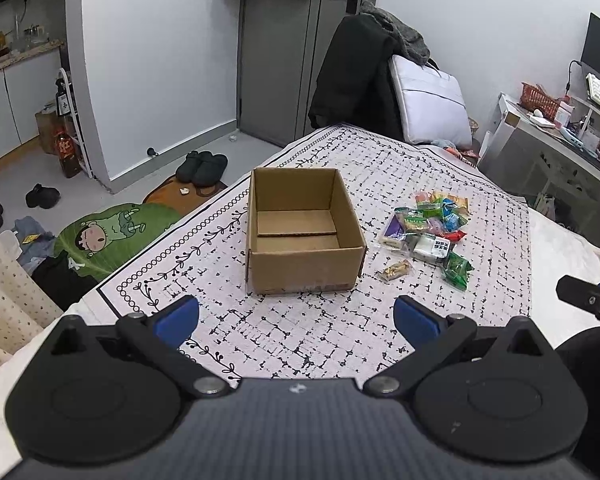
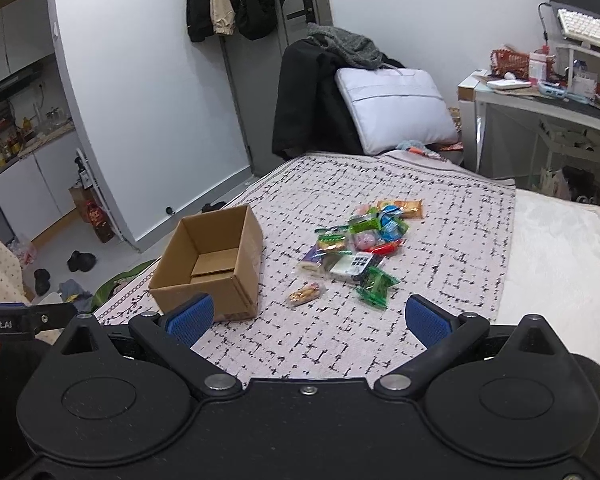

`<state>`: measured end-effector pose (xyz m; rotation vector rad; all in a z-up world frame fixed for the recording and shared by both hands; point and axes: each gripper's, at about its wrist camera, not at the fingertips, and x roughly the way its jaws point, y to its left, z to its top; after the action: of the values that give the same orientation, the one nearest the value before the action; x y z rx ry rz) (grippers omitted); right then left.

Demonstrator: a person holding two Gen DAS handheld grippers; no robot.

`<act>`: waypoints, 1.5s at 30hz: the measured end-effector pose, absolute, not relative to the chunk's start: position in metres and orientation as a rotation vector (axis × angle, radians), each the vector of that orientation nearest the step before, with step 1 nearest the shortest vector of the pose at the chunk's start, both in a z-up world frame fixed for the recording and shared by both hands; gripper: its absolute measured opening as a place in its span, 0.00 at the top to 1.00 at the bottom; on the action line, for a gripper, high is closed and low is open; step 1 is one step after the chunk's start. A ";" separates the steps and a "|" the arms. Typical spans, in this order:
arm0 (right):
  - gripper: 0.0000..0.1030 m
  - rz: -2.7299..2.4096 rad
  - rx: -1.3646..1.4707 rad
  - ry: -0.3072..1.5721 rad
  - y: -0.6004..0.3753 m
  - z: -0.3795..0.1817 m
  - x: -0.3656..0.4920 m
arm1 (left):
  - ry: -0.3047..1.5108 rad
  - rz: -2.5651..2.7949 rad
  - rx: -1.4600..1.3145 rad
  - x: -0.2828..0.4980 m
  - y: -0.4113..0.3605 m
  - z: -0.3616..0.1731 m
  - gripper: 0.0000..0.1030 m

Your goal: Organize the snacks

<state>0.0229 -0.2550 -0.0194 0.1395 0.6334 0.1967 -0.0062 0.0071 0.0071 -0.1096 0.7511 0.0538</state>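
Two claws hover above a patterned cloth (image 1: 380, 184) spread over a bed, both with their blue-padded fingers spread wide and nothing between them. Straight ahead of the left gripper (image 1: 296, 320), beyond its fingertips, stands an open cardboard box (image 1: 304, 264), upright, with only a loose cardboard flap lying on its floor. From the right gripper (image 2: 308, 320) that same box sits ahead and to the left, just past the left finger. A pile of snacks (image 2: 360, 240) in bright wrappers lies on the cloth ahead of the right gripper, slightly right of centre, well apart from the box. A green packet (image 2: 376, 286) lies at the pile's near edge, and a small clear packet of nuts (image 2: 306, 294) rests alone, nearest the fingers, between box and pile.
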 end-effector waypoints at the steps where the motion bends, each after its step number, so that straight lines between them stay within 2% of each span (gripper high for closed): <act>1: 0.00 0.202 0.141 0.638 -0.255 -0.021 0.024 | 0.754 0.053 -0.110 -0.005 0.006 0.007 0.00; 21: 0.02 0.132 0.193 0.660 -0.282 -0.052 0.086 | 0.757 0.029 -0.129 0.047 -0.020 -0.006 0.01; 25: 0.10 0.122 0.228 0.681 -0.291 -0.064 0.101 | 0.765 0.012 -0.122 0.063 -0.033 -0.011 0.02; 33: 0.16 0.133 0.372 0.738 -0.310 -0.089 0.127 | 0.780 -0.030 -0.103 0.093 -0.065 -0.026 0.04; 41: 0.31 0.144 0.499 0.789 -0.328 -0.114 0.155 | 0.814 -0.064 -0.098 0.123 -0.094 -0.044 0.12; 45: 0.34 0.151 0.540 0.802 -0.333 -0.124 0.165 | 0.843 -0.077 -0.095 0.139 -0.106 -0.056 0.20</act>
<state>0.1655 -0.3334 -0.1243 0.5401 0.8018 0.1505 0.1394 -0.1059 -0.0561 -0.0945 0.8435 -0.0774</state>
